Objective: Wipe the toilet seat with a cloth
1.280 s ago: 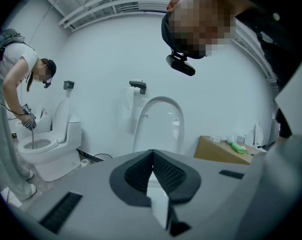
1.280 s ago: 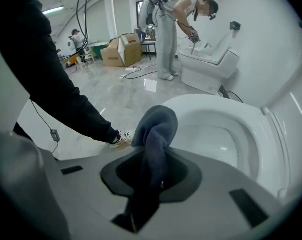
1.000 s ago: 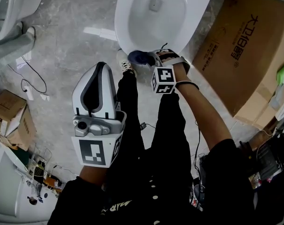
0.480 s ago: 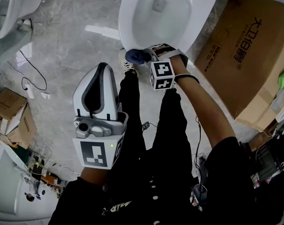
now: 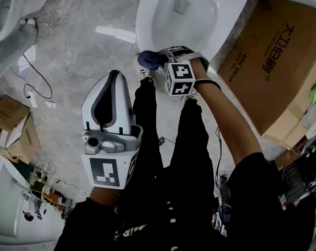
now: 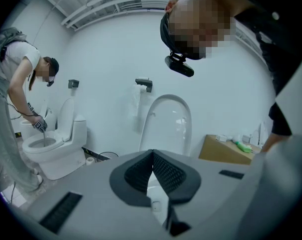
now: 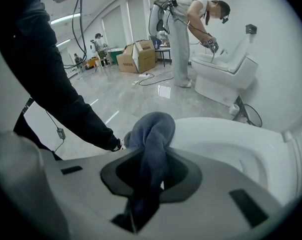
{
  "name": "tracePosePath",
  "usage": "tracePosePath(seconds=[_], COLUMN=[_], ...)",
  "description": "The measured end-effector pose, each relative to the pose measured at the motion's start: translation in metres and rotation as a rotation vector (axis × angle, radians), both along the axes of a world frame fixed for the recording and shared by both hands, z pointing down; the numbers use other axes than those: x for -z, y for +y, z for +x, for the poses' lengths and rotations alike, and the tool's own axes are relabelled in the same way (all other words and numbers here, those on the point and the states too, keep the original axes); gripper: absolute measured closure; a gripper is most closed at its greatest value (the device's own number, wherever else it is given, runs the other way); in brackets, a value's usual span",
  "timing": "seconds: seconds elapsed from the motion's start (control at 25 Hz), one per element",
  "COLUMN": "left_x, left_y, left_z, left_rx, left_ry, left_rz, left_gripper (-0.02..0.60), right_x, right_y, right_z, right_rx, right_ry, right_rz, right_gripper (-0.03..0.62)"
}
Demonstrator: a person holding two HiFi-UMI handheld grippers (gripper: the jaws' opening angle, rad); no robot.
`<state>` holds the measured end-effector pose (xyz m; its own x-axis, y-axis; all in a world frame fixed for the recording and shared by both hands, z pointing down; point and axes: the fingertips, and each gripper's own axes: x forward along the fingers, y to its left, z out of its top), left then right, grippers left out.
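Head view, looking steeply down. The right gripper (image 5: 159,59) reaches forward to the near rim of the white toilet seat (image 5: 145,29); its jaws are clamped on a bunched dark blue cloth (image 5: 147,60), which lies against the front edge of the seat. In the right gripper view the cloth (image 7: 151,134) runs up between the two jaws of the right gripper (image 7: 151,170) and folds over onto the toilet seat (image 7: 225,144).

The left gripper (image 5: 112,81) hangs well back from the toilet, over the person's legs. In the left gripper view the left gripper (image 6: 152,156) has its jaws closed tip to tip, with nothing between them.

A cardboard box (image 5: 272,56) stands just beside the toilet, on the grey floor (image 5: 79,30).
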<state>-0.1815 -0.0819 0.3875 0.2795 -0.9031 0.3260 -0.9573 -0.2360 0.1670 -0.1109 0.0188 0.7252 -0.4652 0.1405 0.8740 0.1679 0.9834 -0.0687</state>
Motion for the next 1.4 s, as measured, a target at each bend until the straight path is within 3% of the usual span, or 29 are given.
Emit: tracePosePath(seconds=[1.4], left_x=[-0.006], left_y=[-0.009], left_z=[-0.018], left_rx=[-0.002], left_ry=[-0.009], left_rz=[-0.015], left_gripper=[0.571], right_x=[-0.001], right_y=[-0.071], right_z=[-0.034], right_rx=[-0.131], right_ry=[-0.062], right_rz=[-0.064], right_gripper=[0.513])
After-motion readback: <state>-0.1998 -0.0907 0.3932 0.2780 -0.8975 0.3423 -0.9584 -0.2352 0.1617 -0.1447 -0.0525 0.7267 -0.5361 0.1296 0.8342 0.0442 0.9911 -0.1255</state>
